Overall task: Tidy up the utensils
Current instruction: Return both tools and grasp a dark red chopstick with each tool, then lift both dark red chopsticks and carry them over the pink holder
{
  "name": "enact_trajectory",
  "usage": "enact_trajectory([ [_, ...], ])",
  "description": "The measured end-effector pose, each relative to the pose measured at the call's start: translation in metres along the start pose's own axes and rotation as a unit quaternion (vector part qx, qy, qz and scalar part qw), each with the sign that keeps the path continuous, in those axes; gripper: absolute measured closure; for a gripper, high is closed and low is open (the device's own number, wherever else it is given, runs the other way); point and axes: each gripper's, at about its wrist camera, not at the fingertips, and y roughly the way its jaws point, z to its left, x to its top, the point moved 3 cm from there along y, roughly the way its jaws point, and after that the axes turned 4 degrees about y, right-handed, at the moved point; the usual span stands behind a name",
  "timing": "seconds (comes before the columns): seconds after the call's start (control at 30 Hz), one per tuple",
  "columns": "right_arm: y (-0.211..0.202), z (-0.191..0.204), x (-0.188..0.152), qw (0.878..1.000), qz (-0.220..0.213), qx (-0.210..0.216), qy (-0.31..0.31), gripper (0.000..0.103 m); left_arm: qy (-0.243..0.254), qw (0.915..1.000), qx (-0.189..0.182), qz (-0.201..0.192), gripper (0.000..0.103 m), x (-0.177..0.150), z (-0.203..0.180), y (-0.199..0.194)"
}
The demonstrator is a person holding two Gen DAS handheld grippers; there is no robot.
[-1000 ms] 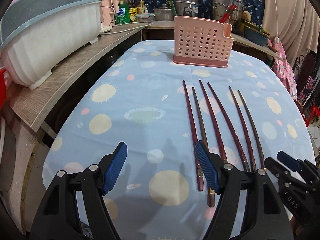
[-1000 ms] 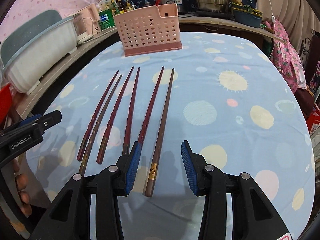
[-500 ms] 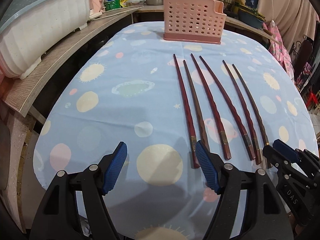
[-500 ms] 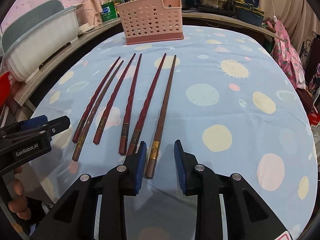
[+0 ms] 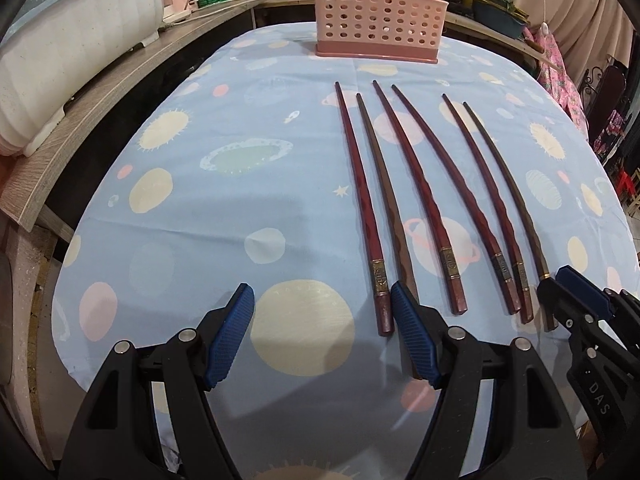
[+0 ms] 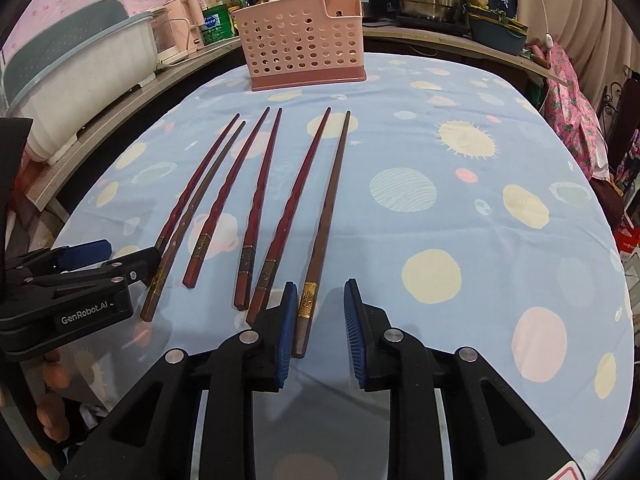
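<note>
Right gripper (image 6: 318, 330) retreated, jaws wider; chopsticks (image 6: 256, 200) point toward basket (image 6: 304, 44).

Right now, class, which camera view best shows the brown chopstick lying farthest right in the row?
The right wrist view: the brown chopstick lies whole, handle between the open right gripper. In the left wrist view its handle hides behind that gripper.

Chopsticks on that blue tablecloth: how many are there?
6 long dark wooden chopsticks, side by side on the planet-print blue tablecloth, tips toward the pink perforated plastic basket. None look hidden.
</note>
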Motion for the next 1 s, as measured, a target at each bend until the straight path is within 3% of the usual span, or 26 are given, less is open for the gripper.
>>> enact_trajectory([
  [0.23, 0.001, 0.001, 0.0, 1.0, -0.002, -0.002, -0.004, 0.08, -0.008, 1.0, -0.001, -0.005, 0.036, 0.004, 0.006, 0.004],
  [0.33, 0.001, 0.001, 0.001, 1.0, -0.002, -0.003, -0.004, 0.08, -0.011, 0.9999, 0.001, -0.008, 0.041, 0.007, 0.008, 0.005],
  [0.47, 0.001, 0.002, 0.001, 1.0, -0.003, -0.005, -0.007, 0.08, -0.014, 0.9998, 0.002, -0.012, 0.059, 0.01, 0.012, 0.005],
  [0.53, 0.001, 0.002, 0.001, 1.0, -0.004, -0.009, -0.009, 0.084, -0.017, 0.9998, 0.005, -0.013, 0.071, 0.011, 0.015, 0.005],
  [0.6, 0.002, 0.001, 0.001, 1.0, -0.003, -0.004, -0.008, 0.093, -0.018, 0.9998, 0.002, -0.013, 0.081, 0.012, 0.017, 0.005],
  [0.67, 0.002, 0.001, 0.001, 1.0, -0.002, -0.002, -0.007, 0.094, -0.017, 0.9998, 0.001, -0.012, 0.093, 0.012, 0.018, 0.005],
  [1.0, -0.002, -0.004, 0.003, 1.0, 0.0, 0.001, 0.0, 0.096, -0.029, 0.9995, -0.01, -0.001, 0.096, 0.012, 0.025, 0.004],
])
